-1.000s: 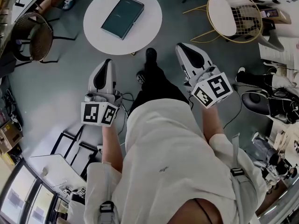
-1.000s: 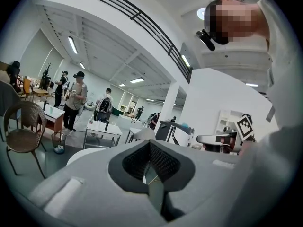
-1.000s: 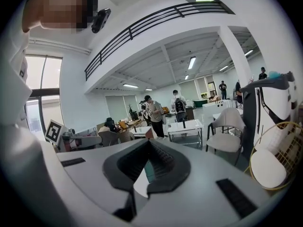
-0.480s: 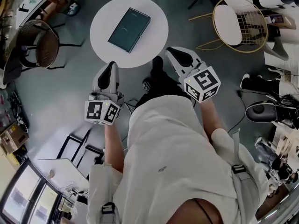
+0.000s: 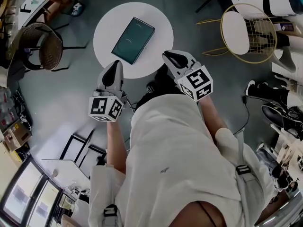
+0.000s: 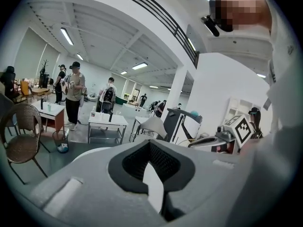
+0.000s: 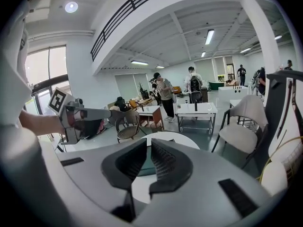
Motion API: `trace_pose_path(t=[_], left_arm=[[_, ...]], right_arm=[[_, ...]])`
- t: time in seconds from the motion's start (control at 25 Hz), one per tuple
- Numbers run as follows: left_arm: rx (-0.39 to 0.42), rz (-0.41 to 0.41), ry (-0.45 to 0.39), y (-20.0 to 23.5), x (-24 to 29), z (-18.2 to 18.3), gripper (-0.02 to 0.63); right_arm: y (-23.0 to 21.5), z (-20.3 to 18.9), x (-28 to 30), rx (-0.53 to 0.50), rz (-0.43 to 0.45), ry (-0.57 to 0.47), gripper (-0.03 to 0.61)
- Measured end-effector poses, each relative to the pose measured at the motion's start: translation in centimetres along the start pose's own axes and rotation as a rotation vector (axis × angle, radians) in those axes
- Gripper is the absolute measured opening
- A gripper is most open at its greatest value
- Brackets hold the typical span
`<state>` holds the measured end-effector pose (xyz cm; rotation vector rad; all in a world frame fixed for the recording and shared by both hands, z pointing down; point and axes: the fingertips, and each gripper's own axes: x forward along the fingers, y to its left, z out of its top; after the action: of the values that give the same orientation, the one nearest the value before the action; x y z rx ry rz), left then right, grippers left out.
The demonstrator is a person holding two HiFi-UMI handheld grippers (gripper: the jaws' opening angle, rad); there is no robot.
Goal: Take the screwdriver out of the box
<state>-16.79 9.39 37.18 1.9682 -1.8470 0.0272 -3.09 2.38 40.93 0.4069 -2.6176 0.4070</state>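
A dark green flat box (image 5: pixel 133 40) lies shut on the round white table (image 5: pixel 156 22); no screwdriver shows. My left gripper (image 5: pixel 113 70) hovers at the table's near edge, below the box, jaws shut and empty. My right gripper (image 5: pixel 171 57) hangs at the table's near right edge, its jaws a narrow slit apart with nothing between them. In the right gripper view the table (image 7: pixel 176 137) lies just ahead of the right gripper (image 7: pixel 148 142), and a strip of the box (image 7: pixel 144 167) shows through the slit. In the left gripper view the left gripper (image 6: pixel 149 143) points past the table into the room.
A wicker chair (image 5: pixel 45 46) stands left of the table and a gold wire chair (image 5: pixel 244 32) to its right. The person's shoe (image 5: pixel 158 82) is under the near table edge. Cables and gear lie on the floor at right. People stand far off (image 6: pixel 73 96).
Both grippers have moved forward and down toward the table, which now lies closer in the head view. The jaws look the same as before.
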Motion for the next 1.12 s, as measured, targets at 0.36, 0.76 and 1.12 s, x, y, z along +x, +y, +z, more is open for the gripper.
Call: trace_pose_path(t=[0.36,0.76,1.12], left_arm=[[-0.012,0.060,0.169,1.1,6.0,-3.3,0.011],[0.078,0.006,0.357,2.8,10.8,-8.1,0.011],[0.169,-0.099,0.539,5.6,14.9,-13.6,0.011]], right_arm=[[-3.0,-3.1,3.3,-0.004,0.063,0.132,0.060],[-4.1,-6.2,6.6,0.006,0.048,0.230,0.064],[-4.1,-9.9,9.0,0.029,-0.043,0.332,0.066]])
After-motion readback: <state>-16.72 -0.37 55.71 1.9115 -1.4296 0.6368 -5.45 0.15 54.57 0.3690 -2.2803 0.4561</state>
